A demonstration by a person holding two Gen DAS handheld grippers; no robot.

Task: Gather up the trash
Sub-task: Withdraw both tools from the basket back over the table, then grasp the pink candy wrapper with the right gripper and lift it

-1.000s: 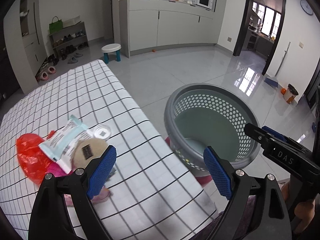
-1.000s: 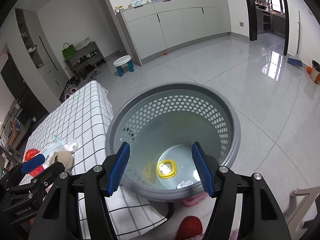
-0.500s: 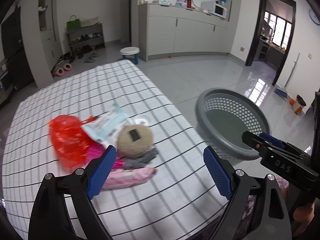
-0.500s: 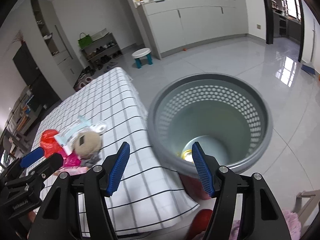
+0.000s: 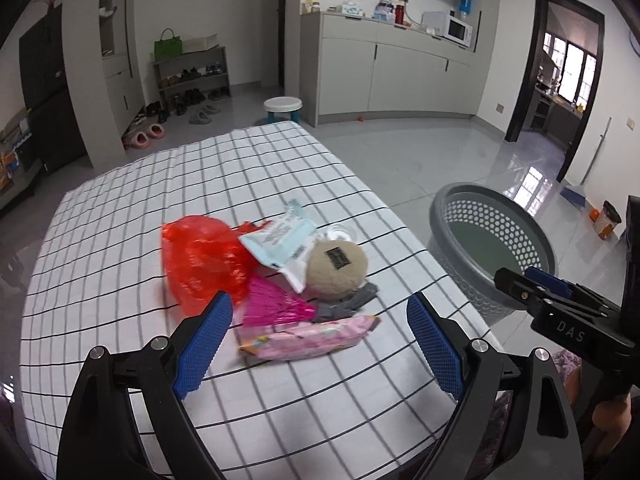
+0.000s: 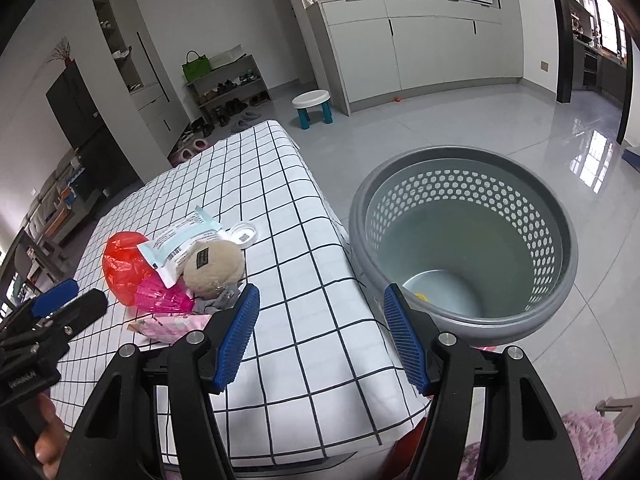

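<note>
The left claw stands wide and empty above the pink wrapper on the desk. The right claw, empty and moderately open, reads "DAS".

A white tablecloth with a black grid spreads under and ahead of the left gripper. Beyond its far edge, straight ahead, stands a low round white plastic stool with teal legs. Further ahead and to the left is a grey open shoe rack with a bright green handbag on top. A pair of pink slippers lies on the floor just left of the rack. Ahead and to the right runs a row of pale grey cabinets. On its counter are a white microwave and a red bottle. A small orange ball lies at the cabinets' foot. Far right, a dark-framed doorway opens off the glossy grey tiled floor.
</note>
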